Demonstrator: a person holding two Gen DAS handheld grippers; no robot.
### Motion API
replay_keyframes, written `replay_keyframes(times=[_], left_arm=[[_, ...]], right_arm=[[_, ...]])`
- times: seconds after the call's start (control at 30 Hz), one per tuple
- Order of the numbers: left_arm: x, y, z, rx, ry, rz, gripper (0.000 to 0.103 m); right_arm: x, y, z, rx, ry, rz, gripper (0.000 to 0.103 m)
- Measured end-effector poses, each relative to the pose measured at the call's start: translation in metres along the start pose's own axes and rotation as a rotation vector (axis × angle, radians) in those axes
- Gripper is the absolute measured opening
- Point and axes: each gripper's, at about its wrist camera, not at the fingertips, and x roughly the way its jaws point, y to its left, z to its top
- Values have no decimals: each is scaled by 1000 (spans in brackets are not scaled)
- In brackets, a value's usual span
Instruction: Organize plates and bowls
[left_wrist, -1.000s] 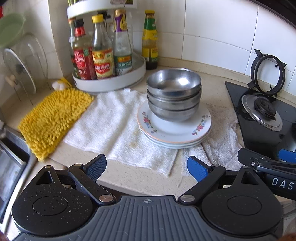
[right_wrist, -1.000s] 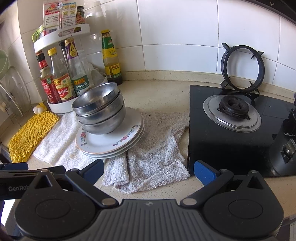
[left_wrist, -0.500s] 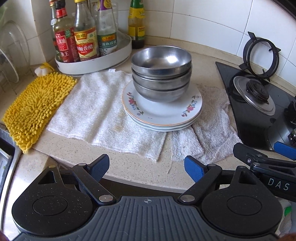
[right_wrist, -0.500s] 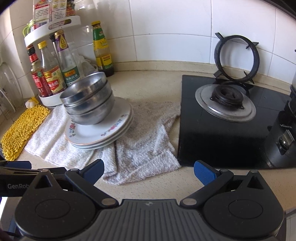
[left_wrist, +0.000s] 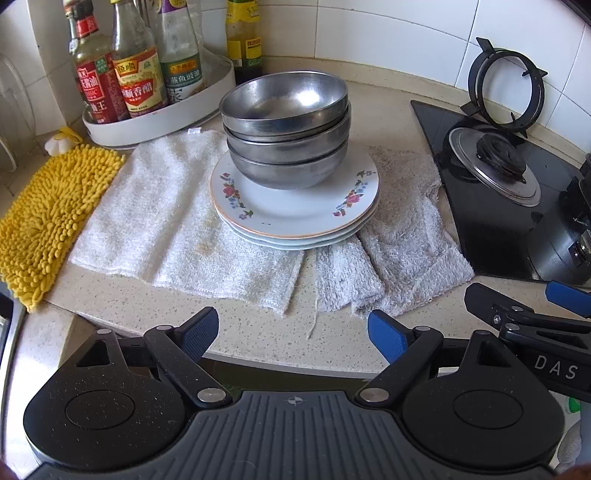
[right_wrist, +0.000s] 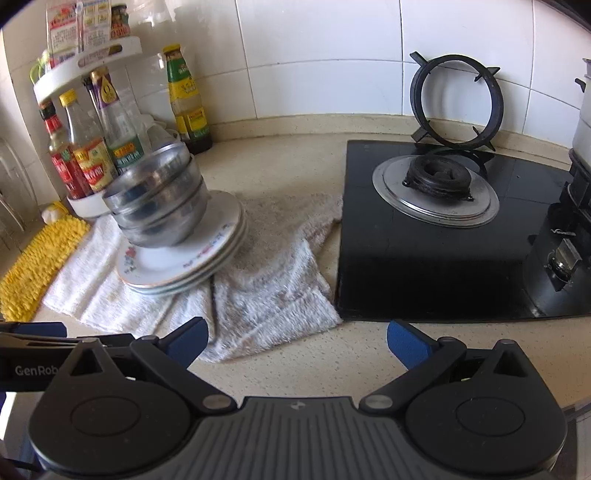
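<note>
Three nested steel bowls (left_wrist: 288, 122) stand on a stack of three white flowered plates (left_wrist: 295, 210), which rests on white towels on the counter. In the right wrist view the bowls (right_wrist: 159, 199) and plates (right_wrist: 184, 258) sit at the left. My left gripper (left_wrist: 293, 332) is open and empty, above the counter's front edge, short of the plates. My right gripper (right_wrist: 295, 343) is open and empty, to the right of the stack; its fingers (left_wrist: 517, 314) show at the right in the left wrist view.
A white turntable rack with sauce bottles (left_wrist: 140, 85) stands behind the stack. A yellow chenille mat (left_wrist: 48, 218) lies at the left. A black gas hob (right_wrist: 443, 229) with a burner and a loose pan ring (right_wrist: 458, 103) is at the right.
Both grippers have moved forward toward the stack of plates and bowls, which looks larger now. Both stay open and empty.
</note>
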Motion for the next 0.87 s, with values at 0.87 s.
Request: replay_keyframes(times=[0.87], left_arm=[[-18, 19, 12, -8, -221, -4, 103]], right_arm=[[-1, 18, 24, 22, -117, 79, 103]])
